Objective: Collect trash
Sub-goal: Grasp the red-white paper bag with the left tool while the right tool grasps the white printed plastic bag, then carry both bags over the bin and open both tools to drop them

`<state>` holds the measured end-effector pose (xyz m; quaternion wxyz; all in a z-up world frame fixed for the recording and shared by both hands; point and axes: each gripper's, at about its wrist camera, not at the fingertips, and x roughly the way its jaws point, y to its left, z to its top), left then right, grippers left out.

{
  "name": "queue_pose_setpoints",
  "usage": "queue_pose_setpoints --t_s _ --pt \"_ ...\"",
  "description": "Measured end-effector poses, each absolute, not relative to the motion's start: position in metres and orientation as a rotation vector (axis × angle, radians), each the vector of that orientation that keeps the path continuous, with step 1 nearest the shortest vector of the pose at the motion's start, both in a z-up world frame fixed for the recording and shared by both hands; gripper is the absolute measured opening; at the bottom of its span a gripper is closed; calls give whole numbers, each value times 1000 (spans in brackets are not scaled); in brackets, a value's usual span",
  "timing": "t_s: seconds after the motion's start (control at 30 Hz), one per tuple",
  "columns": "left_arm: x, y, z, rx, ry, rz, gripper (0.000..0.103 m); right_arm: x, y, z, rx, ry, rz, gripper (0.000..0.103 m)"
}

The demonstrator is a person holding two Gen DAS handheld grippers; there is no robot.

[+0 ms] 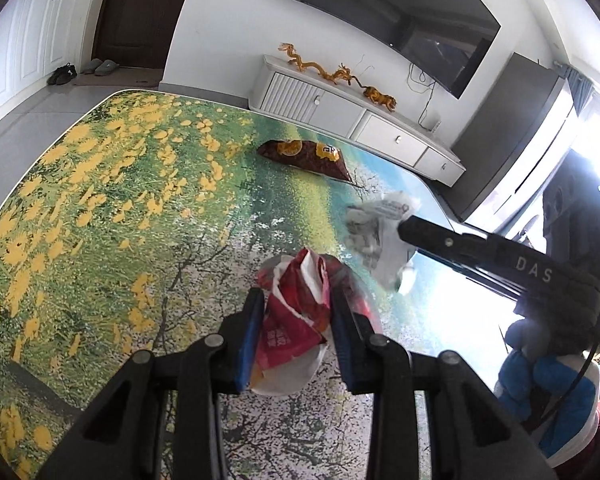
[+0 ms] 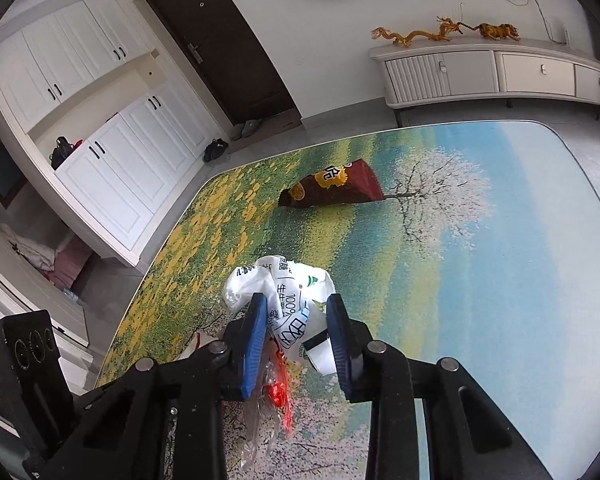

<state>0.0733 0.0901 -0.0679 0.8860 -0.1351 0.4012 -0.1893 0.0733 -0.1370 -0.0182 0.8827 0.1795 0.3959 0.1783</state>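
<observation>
My left gripper [image 1: 296, 300] is shut on a crumpled red and white wrapper [image 1: 296, 312], held just above the printed table [image 1: 120, 200]. My right gripper [image 2: 296, 304] is shut on a crumpled white wrapper with green and black print [image 2: 288, 296]; in the left wrist view the same white wrapper [image 1: 376, 236] hangs from the right gripper's black finger [image 1: 452, 240]. A brown and orange snack bag [image 1: 308, 156] lies flat further back on the table, also the brown snack bag [image 2: 332, 188] in the right wrist view. Clear and red plastic scraps [image 2: 278, 388] show below the right gripper.
The table's far rounded edge [image 2: 460, 124] faces a white TV cabinet [image 1: 360, 120] with gold dragon figures [image 1: 324, 70]. A dark door [image 2: 220, 40] and white cupboards [image 2: 112, 160] stand at the left. A person's gloved hand and blue sleeve [image 1: 548, 392] are at the right.
</observation>
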Motion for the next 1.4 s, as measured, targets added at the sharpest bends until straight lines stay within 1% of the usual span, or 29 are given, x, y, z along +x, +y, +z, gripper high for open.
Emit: queue_pose_setpoints --t_s 0.03,0.5,0.97,1.4 --pt "71 92 -65 -285 829 -387 31 69 -142 -15 380 820 365 12" --pt "23 96 -20 -281 745 -369 31 -3 -179 8 438 762 299 11" --pt "-44 48 55 -111 557 -303 31 -92 -217 63 465 598 248 11" --pt "-94 -11 94 29 439 -315 31 -144 -259 90 500 467 209 11"
